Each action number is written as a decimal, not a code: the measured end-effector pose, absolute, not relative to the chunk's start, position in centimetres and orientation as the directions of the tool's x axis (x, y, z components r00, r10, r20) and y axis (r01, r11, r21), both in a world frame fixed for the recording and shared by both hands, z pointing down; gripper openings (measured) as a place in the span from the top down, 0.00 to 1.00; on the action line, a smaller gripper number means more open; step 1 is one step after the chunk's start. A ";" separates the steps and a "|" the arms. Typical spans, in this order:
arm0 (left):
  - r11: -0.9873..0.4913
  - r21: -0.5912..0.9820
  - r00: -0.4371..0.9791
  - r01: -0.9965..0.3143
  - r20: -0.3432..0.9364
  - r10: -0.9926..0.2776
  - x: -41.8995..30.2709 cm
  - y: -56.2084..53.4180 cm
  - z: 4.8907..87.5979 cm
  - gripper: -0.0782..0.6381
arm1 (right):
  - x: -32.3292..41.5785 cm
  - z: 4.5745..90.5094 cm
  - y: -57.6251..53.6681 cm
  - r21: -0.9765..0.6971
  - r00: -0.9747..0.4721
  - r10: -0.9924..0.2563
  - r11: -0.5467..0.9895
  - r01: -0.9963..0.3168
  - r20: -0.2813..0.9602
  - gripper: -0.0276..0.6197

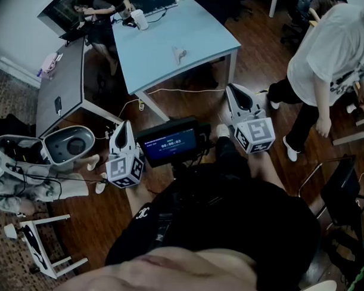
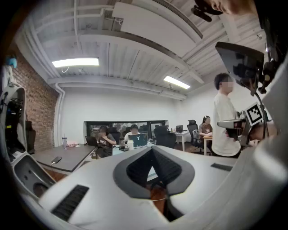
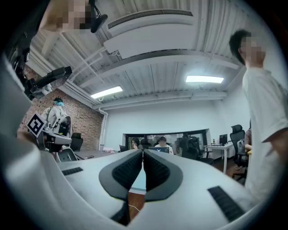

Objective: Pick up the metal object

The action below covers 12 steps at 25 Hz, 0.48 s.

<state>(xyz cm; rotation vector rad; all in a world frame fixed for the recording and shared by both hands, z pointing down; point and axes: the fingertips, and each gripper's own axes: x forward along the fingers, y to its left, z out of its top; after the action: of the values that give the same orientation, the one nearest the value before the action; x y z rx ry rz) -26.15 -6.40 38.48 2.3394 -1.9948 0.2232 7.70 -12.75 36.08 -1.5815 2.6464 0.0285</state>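
The metal object (image 1: 179, 53) is a small pale piece lying on the light blue table (image 1: 198, 35), well ahead of both grippers. My left gripper (image 1: 124, 124) is held low at waist height, its tips meeting with nothing between them (image 2: 151, 148). My right gripper (image 1: 230, 88) points at the table's near corner from the floor side; its jaws are shut and empty (image 3: 143, 151). A sliver of the blue table (image 3: 138, 179) shows under its pads. The metal object does not show in either gripper view.
A dark grey table (image 1: 62, 90) and a grey chair (image 1: 69, 145) stand at the left. A person in a white shirt (image 1: 328, 51) stands at the right. A laptop (image 1: 154, 1) and white cup (image 1: 140, 19) sit at the table's far end. A white cable (image 1: 172, 91) lies on the floor.
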 end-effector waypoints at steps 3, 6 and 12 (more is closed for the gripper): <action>-0.143 -0.048 0.134 -0.989 0.161 -0.978 -25.4 -9.0 39.3 0.87 | 8.3 36.7 -16.2 -0.019 -0.489 -0.870 0.491 -0.871 -0.071 0.95; -0.128 -0.063 0.119 -0.990 0.138 -0.983 -24.2 -12.4 39.4 0.87 | 9.2 37.1 -20.3 -0.026 -0.504 -0.860 0.508 -0.861 -0.080 0.95; -0.162 -0.061 0.157 -0.985 0.076 -0.985 -20.6 -19.8 36.6 0.87 | 11.1 33.8 -26.6 0.011 -0.532 -0.841 0.533 -0.846 -0.098 0.95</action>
<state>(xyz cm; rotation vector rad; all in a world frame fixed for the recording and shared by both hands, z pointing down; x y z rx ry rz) -20.60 -19.80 36.63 2.3877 -2.0322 0.1534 11.12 -26.62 33.84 -1.4772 2.6797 0.0864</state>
